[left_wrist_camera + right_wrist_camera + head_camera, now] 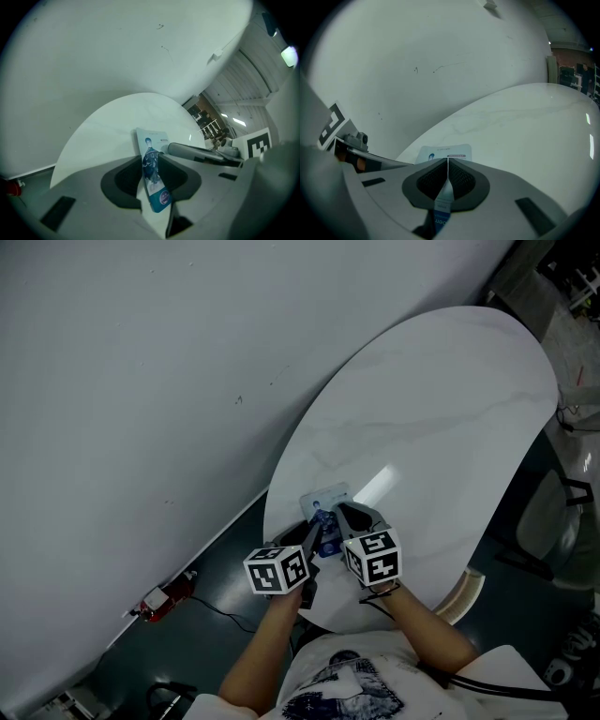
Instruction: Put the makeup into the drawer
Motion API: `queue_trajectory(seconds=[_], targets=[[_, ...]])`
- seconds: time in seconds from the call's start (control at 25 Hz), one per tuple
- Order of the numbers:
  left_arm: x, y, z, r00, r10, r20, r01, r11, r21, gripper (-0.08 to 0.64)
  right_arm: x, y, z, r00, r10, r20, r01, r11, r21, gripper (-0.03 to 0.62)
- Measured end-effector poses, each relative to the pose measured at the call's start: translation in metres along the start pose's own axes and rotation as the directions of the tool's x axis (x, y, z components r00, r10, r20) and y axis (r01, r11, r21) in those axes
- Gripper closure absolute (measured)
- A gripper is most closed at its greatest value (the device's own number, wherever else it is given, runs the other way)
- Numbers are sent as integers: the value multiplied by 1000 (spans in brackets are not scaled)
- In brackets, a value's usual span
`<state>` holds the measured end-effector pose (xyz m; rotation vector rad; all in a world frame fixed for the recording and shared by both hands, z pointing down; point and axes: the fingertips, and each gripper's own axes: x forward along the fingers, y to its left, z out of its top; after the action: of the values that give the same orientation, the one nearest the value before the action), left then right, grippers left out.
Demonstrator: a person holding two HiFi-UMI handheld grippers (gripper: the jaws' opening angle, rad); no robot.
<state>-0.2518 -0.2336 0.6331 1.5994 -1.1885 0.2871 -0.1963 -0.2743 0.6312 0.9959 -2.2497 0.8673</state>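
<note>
White table [450, 409] below; makeup sachet [152, 173] pinched in right gripper's [447, 161] closed jaws, left gripper's [151, 157] jaws half-open around it.

- We see a white oval table [441, 409], its top faintly veined like marble, close against a pale wall [141, 381].
- At its near edge is a makeup packet [323, 500]; we cannot tell whether it touches the top.

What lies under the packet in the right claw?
Only the white table shows under the packet. Whether the packet touches it cannot be seen: the right claw covers its lower part.
</note>
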Motion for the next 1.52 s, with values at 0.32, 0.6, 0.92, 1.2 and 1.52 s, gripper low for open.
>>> queue_trajectory(seconds=[0.32, 0.6, 0.92, 1.2, 1.52], targets=[[1, 3, -1, 999, 44, -18, -43, 997, 67, 456, 0, 0, 0, 1000, -3, -1, 3, 1000, -2, 569], [1, 6, -1, 996, 85, -17, -82, 988, 131, 485, 0, 1, 0, 1000, -9, -2, 9, 1000, -5, 569], [1, 7, -1, 995, 104, 2, -103, 982, 161, 520, -1, 0, 0, 1000, -9, 5, 9, 1000, 8, 569], [-3, 1, 0, 995, 98, 23, -101, 976, 194, 523, -9, -4, -5, 1000, -22, 20, 22, 999, 31, 569], [-17, -7, -2, 995, 87, 57, -98, 967, 235, 523, -30, -7, -15, 998, -58, 35, 56, 996, 63, 569]])
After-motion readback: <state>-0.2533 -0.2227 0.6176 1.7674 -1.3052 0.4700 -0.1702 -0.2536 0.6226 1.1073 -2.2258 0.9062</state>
